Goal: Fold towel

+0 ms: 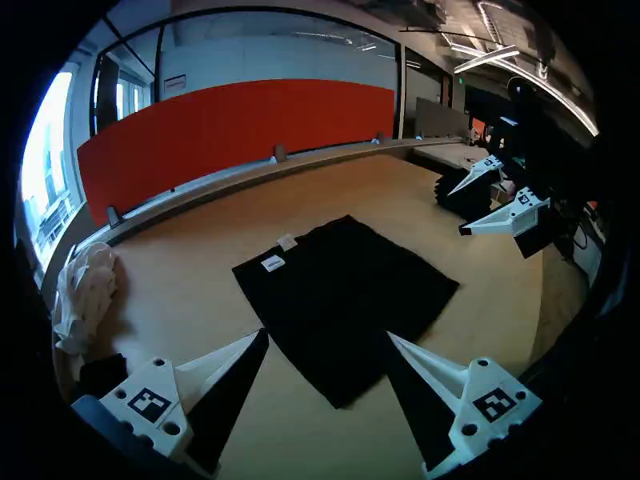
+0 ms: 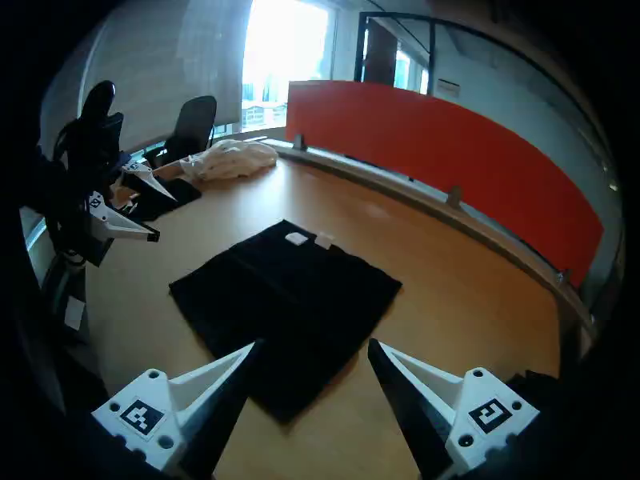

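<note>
Matt black cloth for the towel [image 1: 344,296]; smooth wood-look tabletop [image 1: 192,296] with a soft sheen; crumpled white fabric [image 1: 84,292]; matt orange partition panel [image 1: 240,128].

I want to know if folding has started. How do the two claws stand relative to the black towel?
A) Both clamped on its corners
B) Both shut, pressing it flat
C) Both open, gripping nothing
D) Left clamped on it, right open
C: the left claw and the right claw both have their fingers spread and grip nothing, while the black towel lies flat on the wooden table.
</note>
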